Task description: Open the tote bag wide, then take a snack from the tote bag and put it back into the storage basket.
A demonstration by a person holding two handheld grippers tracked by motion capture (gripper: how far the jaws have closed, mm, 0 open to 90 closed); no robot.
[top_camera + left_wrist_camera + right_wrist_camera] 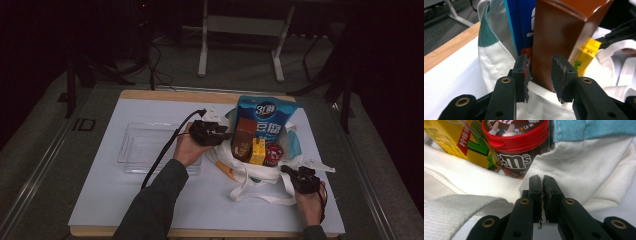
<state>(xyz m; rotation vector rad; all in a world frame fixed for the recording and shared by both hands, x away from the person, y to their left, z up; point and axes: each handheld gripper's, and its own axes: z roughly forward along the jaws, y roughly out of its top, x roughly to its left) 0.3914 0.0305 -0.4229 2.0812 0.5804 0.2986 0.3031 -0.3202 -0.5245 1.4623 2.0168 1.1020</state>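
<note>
A white tote bag (252, 173) (586, 170) stands at the table's middle right. It holds a blue pouch (265, 112) (520, 25), a brown box (244, 132) (559, 37), a yellow drink carton (258, 151) (456, 140) and a red-lidded M&M's tub (273, 154) (519, 142). My left gripper (226, 132) (540, 62) reaches in from the left. Its jaws stand on either side of the upright brown box, a little apart from it. My right gripper (287, 170) (541, 177) is at the bag's front right corner, its jaws pinched together on the white cloth below the tub.
A clear plastic tray (145, 145) lies to the left of the bag on the white mat (100, 200). The bag's straps (260, 197) trail toward the front edge. An orange item (227, 173) lies at the bag's left front. A metal stand (240, 25) rises beyond the table.
</note>
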